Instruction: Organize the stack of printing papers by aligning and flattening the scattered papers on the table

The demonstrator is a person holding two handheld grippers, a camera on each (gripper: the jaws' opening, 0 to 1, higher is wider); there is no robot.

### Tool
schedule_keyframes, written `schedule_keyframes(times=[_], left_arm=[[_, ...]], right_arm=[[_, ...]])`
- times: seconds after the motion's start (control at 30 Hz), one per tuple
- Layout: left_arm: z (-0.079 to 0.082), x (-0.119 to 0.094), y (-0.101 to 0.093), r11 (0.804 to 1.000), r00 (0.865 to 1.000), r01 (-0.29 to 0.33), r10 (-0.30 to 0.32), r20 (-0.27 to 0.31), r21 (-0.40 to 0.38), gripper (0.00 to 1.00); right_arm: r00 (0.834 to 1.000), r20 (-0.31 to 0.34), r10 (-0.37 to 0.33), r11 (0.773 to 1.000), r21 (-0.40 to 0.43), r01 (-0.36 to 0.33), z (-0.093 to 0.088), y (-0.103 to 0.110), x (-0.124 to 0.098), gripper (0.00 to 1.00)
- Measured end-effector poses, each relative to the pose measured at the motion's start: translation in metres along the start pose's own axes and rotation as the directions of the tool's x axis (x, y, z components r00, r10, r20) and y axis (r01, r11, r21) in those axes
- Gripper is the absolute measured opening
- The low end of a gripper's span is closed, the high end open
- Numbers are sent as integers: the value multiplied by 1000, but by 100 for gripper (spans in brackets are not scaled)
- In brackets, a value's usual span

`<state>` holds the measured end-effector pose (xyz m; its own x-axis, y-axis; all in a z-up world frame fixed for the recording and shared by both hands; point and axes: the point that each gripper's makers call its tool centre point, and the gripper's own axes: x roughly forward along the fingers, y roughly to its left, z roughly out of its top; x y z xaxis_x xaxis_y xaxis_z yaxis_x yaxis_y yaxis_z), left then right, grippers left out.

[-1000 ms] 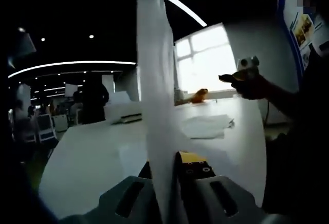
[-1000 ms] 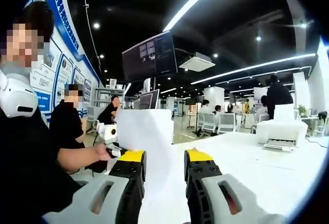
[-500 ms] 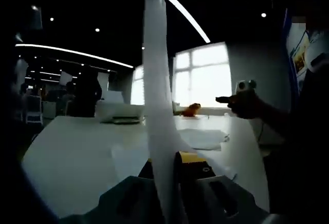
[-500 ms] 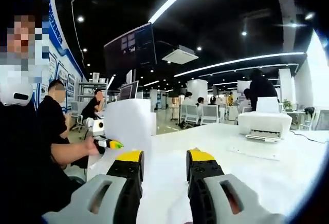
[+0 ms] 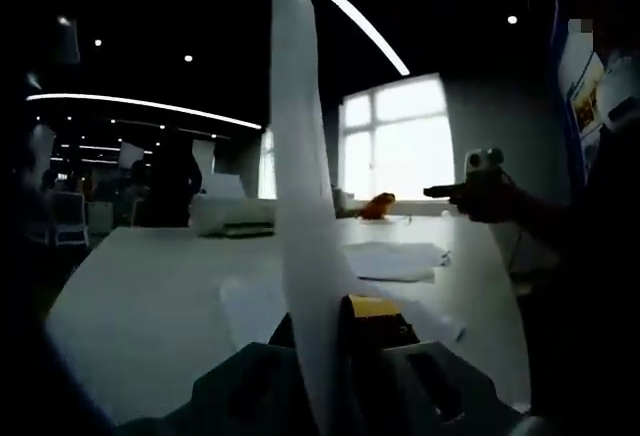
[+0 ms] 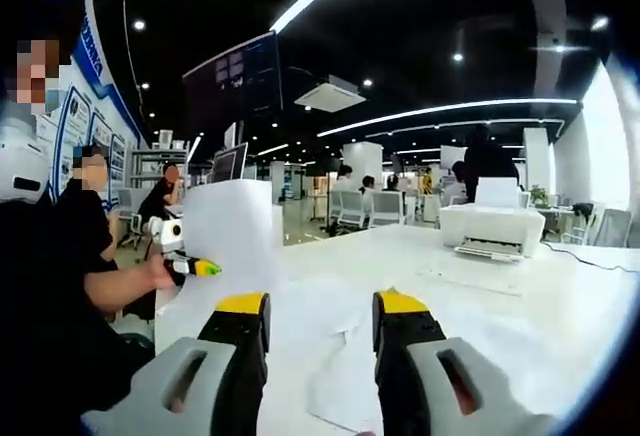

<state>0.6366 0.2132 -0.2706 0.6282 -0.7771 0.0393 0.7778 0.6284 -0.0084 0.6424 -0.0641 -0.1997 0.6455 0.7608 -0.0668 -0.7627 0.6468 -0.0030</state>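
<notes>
**White sheet held upright in left gripper; loose sheets flat on table**

Item 1. Thin white sheet of printing paper [image 5: 300, 206], seen edge-on in the left gripper view. Long axis runs upward from the jaws toward the ceiling; the top leans slightly to the view's left. In the right gripper view the same sheet [image 6: 232, 236] shows its broad blank face, standing upright above the table's near end.

Item 2. Left gripper [image 5: 322, 331], grey body with yellow-tipped black jaws, pinching the bottom edge of the sheet. In the right gripper view it appears in the person's hand [image 6: 160, 274], beside the sheet.

Item 3. Scattered white papers [image 5: 395, 259], lying flat on the table, well apart from the held sheet; further flat sheets [image 6: 345, 356] lie ahead of the right gripper's jaws.

Item 4. Right gripper [image 6: 312, 321], same make, jaws spread apart, holding nothing, above the flat sheets.

Item 5. Long white table [image 5: 150, 296].

Item 6. White desktop printer [image 6: 492, 231], at the table's far side.

Item 7. Small orange object [image 5: 378, 205], by the window, identity unclear.
</notes>
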Motion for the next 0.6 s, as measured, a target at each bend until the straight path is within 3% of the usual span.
schedule_keyframes(times=[0.2, 0.37, 0.5, 0.6], left_arm=[[1, -3, -1, 1000, 1000, -10, 10, 7, 14, 6], [-4, -2, 1, 1000, 1000, -10, 10, -18, 23, 6], [-6, -1, 1, 999, 999, -8, 9, -31, 33, 6], [-4, -3, 2, 1000, 1000, -7, 8, -18, 30, 6]], right_arm=[[999, -1, -38, 999, -4, 38, 1, -6, 4, 52], [998, -27, -61, 998, -14, 60, 6, -13, 10, 62], [998, -12, -67, 998, -14, 67, 14, -16, 13, 72], [997, -44, -68, 998, -22, 67, 12, -18, 19, 76]])
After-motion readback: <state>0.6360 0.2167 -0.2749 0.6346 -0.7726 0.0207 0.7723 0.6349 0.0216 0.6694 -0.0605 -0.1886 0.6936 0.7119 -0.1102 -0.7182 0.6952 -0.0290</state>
